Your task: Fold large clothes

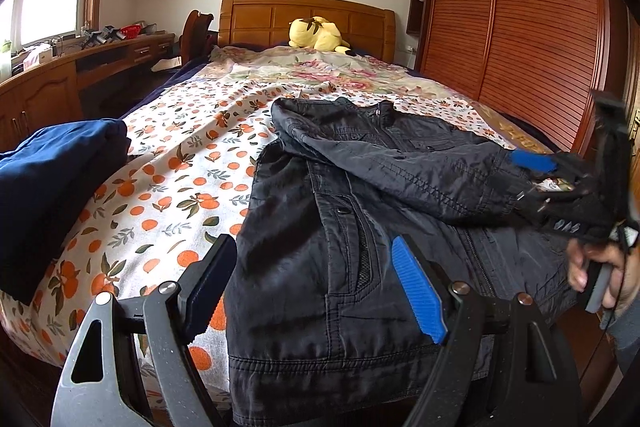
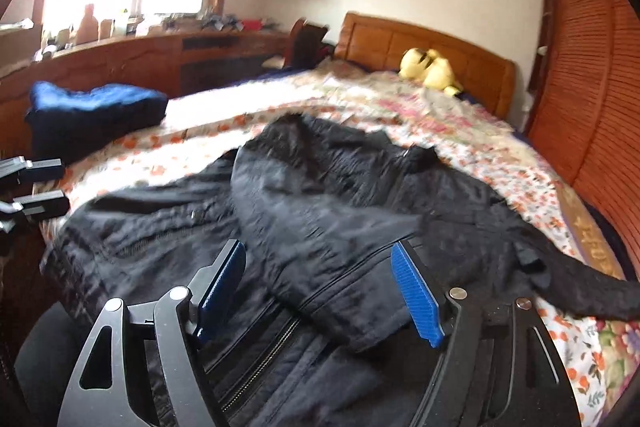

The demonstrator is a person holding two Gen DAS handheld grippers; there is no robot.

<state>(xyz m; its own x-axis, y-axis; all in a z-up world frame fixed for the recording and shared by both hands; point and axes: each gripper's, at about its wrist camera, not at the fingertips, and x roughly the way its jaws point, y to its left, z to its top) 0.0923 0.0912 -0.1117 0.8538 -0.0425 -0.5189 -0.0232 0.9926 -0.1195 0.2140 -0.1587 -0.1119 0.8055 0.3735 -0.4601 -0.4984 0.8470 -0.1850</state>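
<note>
A black jacket (image 1: 360,227) (image 2: 304,211) lies front-up on the bed, its hem towards me. One sleeve (image 1: 420,163) (image 2: 320,247) is folded across the chest. My left gripper (image 1: 316,291) (image 2: 48,187) hovers open over the hem's left corner, nothing between its pads. My right gripper (image 2: 320,291) (image 1: 532,183) is open over the jacket's middle. The sleeve's cuff end lies between its blue pads (image 2: 416,295), which do not press on it. The other sleeve (image 2: 560,279) trails off to the right.
The bed has an orange-fruit print sheet (image 1: 180,187) (image 2: 520,187). A folded blue garment (image 1: 52,187) (image 2: 96,111) sits at its left edge. A yellow plush toy (image 1: 318,33) (image 2: 432,67) lies by the headboard. A wooden wardrobe (image 1: 520,27) stands right, a desk (image 1: 80,67) left.
</note>
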